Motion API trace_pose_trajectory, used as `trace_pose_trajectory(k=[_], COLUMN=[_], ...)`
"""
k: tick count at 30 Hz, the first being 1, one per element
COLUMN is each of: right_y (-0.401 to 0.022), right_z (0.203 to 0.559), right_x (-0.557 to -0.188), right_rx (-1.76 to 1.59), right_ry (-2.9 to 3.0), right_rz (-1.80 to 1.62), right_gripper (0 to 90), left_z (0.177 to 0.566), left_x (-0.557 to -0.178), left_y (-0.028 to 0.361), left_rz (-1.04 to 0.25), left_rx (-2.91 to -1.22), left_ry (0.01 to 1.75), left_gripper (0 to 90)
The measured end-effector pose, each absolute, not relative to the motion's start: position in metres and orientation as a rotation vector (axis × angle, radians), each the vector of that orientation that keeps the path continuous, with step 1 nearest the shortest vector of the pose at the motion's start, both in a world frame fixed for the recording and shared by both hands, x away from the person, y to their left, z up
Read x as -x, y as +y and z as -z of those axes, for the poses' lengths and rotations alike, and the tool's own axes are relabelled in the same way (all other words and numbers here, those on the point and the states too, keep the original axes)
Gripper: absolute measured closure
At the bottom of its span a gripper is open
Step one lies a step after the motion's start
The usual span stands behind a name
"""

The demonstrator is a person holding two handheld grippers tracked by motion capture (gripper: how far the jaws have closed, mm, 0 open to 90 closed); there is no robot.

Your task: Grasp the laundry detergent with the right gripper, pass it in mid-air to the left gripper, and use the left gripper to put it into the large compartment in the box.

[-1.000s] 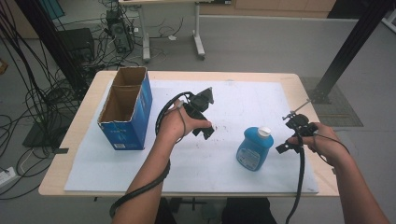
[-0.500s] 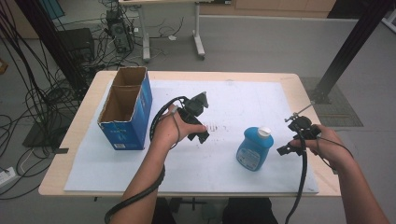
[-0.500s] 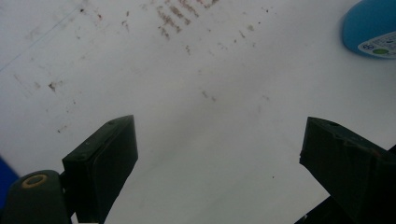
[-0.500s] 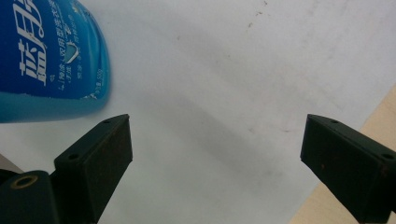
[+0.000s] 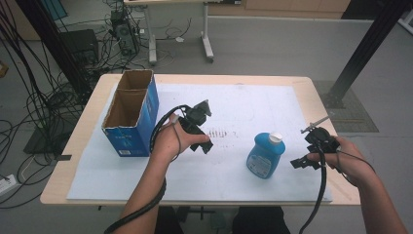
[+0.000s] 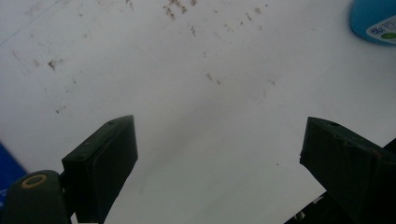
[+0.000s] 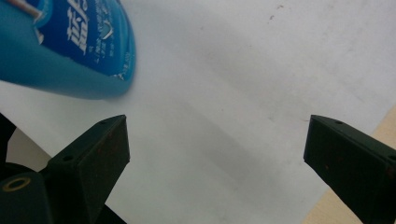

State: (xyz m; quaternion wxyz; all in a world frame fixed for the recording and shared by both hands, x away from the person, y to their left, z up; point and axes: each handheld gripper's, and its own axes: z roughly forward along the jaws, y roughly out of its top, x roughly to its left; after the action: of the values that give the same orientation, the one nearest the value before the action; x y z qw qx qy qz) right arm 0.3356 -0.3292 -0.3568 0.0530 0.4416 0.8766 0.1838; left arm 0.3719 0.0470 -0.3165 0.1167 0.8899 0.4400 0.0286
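You are holding both tongs wide with nothing between them, and the right tongs [image 5: 298,162] have just been opening a little further while hovering over the white sheet [image 5: 243,105] that covers the table [image 5: 311,92]. The blue bottle [image 5: 263,155] is standing upright just beside the right tongs, on their inner side toward your other hand, close but not touching; in the right gripper view its rounded blue body [image 7: 65,42] is sitting above and beside one jaw, outside the gap between the jaws. The left tongs [image 5: 207,146] are hanging well apart from the bottle on its far side, near the open blue cardboard box [image 5: 131,117], and in the left gripper view the bottle is peeking in at the upper corner [image 6: 373,18] while bare, speckled sheet is lying under the jaws. The bottle is looking like a smooth plastic one with a white cap [image 5: 275,138], probably part full of liquid, so it is likely moderately heavy, stiff enough to squeeze a little, and slippery on its glossy curved sides. You are best taking it across the narrower flat of the body, or up at the shoulder below the cap, where the wall is firmer and the jaws are less likely to slide; a grip low on the bulge is risking it squirting out or tipping.
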Motion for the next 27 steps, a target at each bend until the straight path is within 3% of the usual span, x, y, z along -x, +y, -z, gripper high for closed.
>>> trace_pose_trajectory(k=[27], right_y=[-0.319], right_z=[0.379], right_x=[-0.290], right_rx=[-1.163], right_ry=[2.657], right_rz=[-0.851], right_gripper=[6.2], left_z=[0.328], left_x=[-0.358], left_y=[0.079], left_rz=[-0.069], left_rx=[-2.536], left_ry=[1.378], left_gripper=[9.6])
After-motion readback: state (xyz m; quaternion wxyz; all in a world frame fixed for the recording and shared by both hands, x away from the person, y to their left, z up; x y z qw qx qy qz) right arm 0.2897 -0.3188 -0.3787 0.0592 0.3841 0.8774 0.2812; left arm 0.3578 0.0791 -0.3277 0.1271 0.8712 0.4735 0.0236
